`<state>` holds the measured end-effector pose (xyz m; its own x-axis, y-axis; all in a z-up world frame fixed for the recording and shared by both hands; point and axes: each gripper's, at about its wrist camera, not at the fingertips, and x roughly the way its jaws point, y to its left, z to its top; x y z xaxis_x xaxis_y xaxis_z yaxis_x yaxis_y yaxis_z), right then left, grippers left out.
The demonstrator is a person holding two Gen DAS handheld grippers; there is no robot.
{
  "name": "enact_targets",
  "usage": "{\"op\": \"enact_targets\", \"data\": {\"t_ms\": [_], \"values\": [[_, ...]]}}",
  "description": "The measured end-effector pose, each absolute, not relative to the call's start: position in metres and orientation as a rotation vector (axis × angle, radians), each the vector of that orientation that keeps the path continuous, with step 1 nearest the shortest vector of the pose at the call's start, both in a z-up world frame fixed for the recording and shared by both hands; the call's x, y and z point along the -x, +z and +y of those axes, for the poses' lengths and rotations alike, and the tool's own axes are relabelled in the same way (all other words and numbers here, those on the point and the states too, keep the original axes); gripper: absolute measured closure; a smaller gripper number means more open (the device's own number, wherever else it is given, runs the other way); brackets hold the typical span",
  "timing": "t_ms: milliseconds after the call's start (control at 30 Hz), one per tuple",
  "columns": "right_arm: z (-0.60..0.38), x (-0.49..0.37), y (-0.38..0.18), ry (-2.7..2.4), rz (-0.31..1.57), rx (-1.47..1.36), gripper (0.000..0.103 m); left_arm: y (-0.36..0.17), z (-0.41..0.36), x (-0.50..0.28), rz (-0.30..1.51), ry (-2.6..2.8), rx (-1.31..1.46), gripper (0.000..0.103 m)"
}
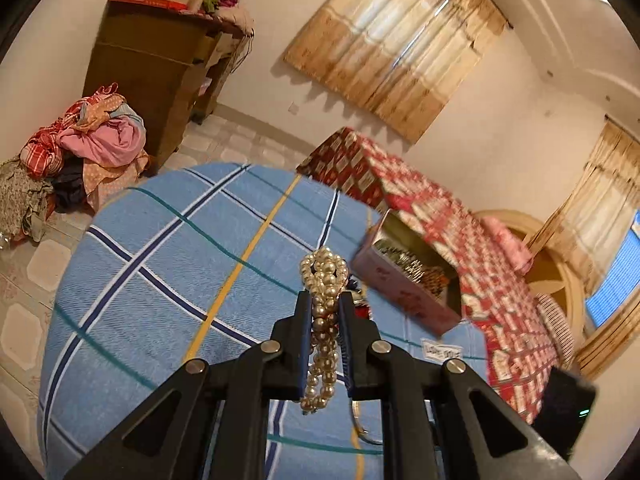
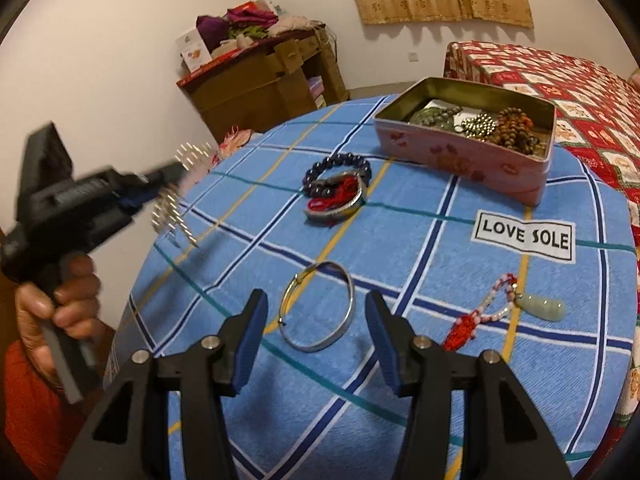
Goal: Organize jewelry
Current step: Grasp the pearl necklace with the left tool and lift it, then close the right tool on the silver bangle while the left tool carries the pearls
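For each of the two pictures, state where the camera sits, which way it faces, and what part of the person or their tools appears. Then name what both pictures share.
Left wrist view: on the left gripper, looking along its fingers across the blue checked cloth; its jaws clamp a pearl strand.
Right wrist view: on the right gripper, angled down at a silver bangle lying between open jaws; the left hand shows at the left edge.
Shared: the cloth, the pink tin and the red bedspread.

Bare cloth [image 2: 400, 240] around silver bangle [image 2: 318, 306]; pink tin [image 2: 460, 156] blocks far side
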<state>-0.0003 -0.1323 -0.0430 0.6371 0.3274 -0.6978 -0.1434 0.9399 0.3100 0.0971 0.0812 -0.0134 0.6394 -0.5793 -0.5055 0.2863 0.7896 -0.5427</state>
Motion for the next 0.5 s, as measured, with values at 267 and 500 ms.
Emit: {"op": "enact_targets", "data": {"t_ms": [267,500], "values": [[-0.117,-0.012,-0.06,0.263,0.896,-0.128,0.02,0.0,0.084,-0.073,0.654,-0.452,0.354,0.091],[-0.088,-0.035,-0.075,0.265,0.975,-0.017,0.02,-0.009,0.085,-0.068,0.667,-0.427,0.326,0.091]]}}
